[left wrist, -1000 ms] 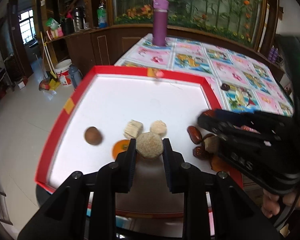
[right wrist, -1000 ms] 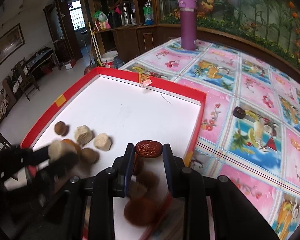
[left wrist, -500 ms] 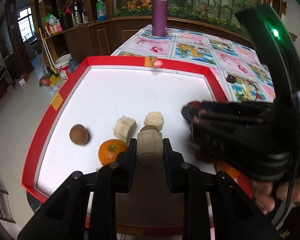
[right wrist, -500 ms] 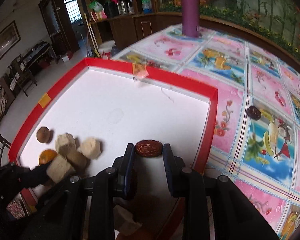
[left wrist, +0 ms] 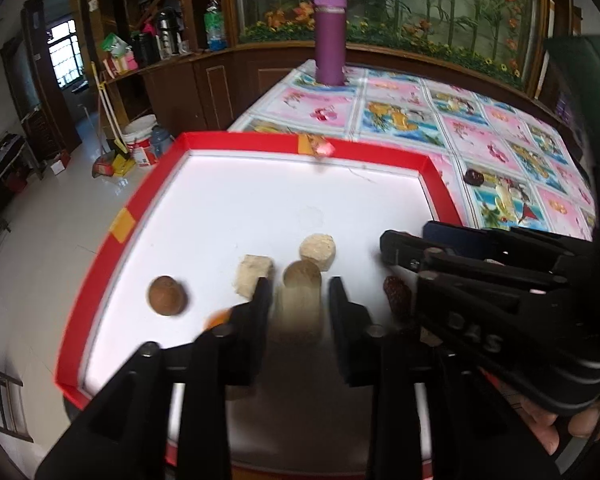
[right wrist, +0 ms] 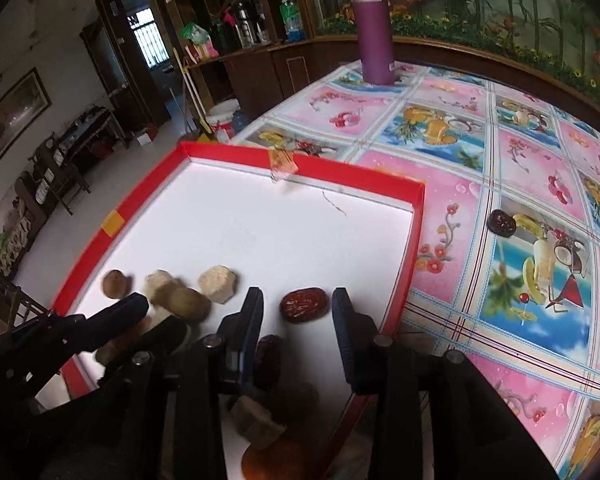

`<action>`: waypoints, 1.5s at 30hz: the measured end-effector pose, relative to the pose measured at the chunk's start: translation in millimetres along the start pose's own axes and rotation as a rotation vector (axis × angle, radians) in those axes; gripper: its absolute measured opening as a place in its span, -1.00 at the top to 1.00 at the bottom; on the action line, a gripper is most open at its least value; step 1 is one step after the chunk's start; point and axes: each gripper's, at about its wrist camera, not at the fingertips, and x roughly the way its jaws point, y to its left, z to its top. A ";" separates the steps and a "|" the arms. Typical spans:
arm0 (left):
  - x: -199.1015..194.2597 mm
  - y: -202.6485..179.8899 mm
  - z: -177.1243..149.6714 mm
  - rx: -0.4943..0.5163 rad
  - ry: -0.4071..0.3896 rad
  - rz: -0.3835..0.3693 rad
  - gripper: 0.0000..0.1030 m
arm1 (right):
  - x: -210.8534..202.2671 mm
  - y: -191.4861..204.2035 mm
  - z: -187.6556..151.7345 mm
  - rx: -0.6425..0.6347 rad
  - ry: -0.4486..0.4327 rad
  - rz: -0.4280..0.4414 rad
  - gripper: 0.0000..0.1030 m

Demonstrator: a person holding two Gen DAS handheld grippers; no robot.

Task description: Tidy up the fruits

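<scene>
1. Left wrist view: left gripper (left wrist: 298,296) jaws are opening. The tan cylindrical piece (left wrist: 300,300) sits between them, blurred, with gaps at both pads, so it looks released onto the tray floor.
2. Right wrist view: right gripper (right wrist: 296,308) jaws are also opening. The red date (right wrist: 303,305) lies on the white floor between the fingers, clear of both pads.
3. Just beyond the left jaws: a pale round piece (left wrist: 318,251) and a pale block (left wrist: 253,274), close to the tan piece. A brown round fruit (left wrist: 167,295) lies apart to the left; an orange (left wrist: 219,318) is half hidden behind the left finger.
4. Near the right gripper: a second date (right wrist: 267,360), a pale chunk (right wrist: 256,420) and an orange-coloured fruit (right wrist: 272,460) at the red tray (right wrist: 352,176) near corner.
5. Progress, judged: pale pieces cluster left, dates right; grouping is partly done. One dark fruit (right wrist: 501,223) lies outside on the tablecloth (right wrist: 520,160), well apart from the tray. The purple bottle (right wrist: 374,28) stands at the far end.
6. Versus a second ago: both grippers were clamped, the left on the tan piece, the right on the date held above the floor. Both pieces are now down and being let go.
</scene>
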 end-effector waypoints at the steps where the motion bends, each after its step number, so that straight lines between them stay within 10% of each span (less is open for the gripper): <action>1: -5.6 0.7 0.3 -0.003 -0.019 0.011 -0.01 | -4.7 0.2 0.5 -0.001 -0.012 0.004 0.19; 15: -66.2 1.6 1.3 -0.043 -0.152 0.081 -0.80 | -94.4 -0.4 -19.8 0.013 -0.183 -0.027 0.12; 45: -202.4 18.6 -38.8 -0.157 -0.368 0.236 -1.00 | -215.1 54.0 -97.8 -0.054 -0.432 -0.065 -0.51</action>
